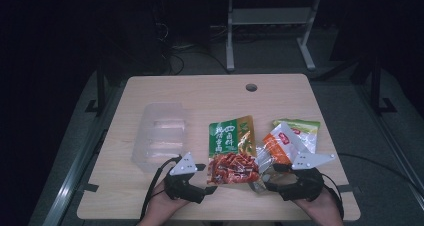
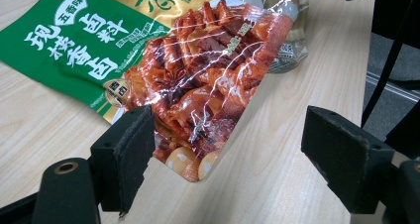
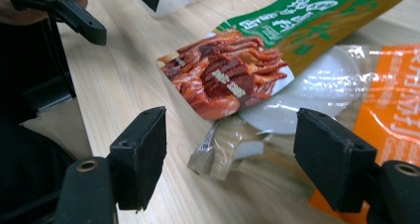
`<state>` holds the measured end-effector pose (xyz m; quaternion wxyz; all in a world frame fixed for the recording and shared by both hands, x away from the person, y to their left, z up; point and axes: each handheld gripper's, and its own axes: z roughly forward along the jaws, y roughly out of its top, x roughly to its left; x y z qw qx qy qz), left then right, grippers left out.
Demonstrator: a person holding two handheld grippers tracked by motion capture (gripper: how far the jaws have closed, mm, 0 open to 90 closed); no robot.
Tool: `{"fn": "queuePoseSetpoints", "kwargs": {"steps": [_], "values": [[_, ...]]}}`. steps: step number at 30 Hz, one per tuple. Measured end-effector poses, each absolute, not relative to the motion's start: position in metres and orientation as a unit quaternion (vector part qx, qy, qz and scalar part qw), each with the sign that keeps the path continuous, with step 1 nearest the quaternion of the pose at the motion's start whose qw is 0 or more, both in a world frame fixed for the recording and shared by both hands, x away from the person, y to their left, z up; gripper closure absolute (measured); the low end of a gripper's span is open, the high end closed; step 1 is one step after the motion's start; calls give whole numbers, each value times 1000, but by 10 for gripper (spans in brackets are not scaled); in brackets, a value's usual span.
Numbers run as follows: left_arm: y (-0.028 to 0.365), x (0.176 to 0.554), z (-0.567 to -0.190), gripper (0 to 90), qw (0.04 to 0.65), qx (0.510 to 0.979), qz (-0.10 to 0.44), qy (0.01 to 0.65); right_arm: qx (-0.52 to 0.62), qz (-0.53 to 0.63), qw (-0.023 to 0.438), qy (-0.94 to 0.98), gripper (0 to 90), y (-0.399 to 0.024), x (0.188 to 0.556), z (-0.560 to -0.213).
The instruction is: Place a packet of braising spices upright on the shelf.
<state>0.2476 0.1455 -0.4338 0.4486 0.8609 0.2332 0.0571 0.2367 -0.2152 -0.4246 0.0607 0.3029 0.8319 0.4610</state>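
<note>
A green and gold snack bag with red food pictured on it lies flat at the table's near middle. Its lower corner reaches in between the jaws of my left gripper, which stand wide apart and do not touch it. In the high view the left gripper sits just left of that bag. My right gripper is open at the bag's right, over an orange and clear bag. That bag's crumpled clear corner lies between the right gripper jaws, unpressed.
A clear plastic container stands on the table's left side. A pale green bag lies behind the orange one. A round cable hole is at the far edge. Both hands rest near the table's front edge.
</note>
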Motion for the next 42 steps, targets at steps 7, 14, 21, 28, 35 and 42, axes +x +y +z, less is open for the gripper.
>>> {"fn": "queuePoseSetpoints", "kwargs": {"steps": [7, 14, 21, 28, 35, 42], "values": [[147, 248, -433, 205, 449, 860, 61, 232, 293, 461, 61, 835, 276, -208, 244, -418], [149, 250, -432, 202, 453, 859, 65, 231, 307, 453, 66, 834, 269, -199, 260, -396], [148, 251, -431, 199, 458, 856, 69, 229, 321, 438, 55, 838, 259, -178, 301, -371], [146, 253, -430, 199, 461, 856, 74, 222, 337, 400, 45, 851, 243, -156, 340, -364], [147, 255, -430, 200, 461, 855, 74, 224, 369, 352, 31, 860, 220, -143, 385, -367], [145, 255, -430, 200, 463, 853, 74, 229, 394, 324, 22, 860, 218, -145, 406, -378]]}}
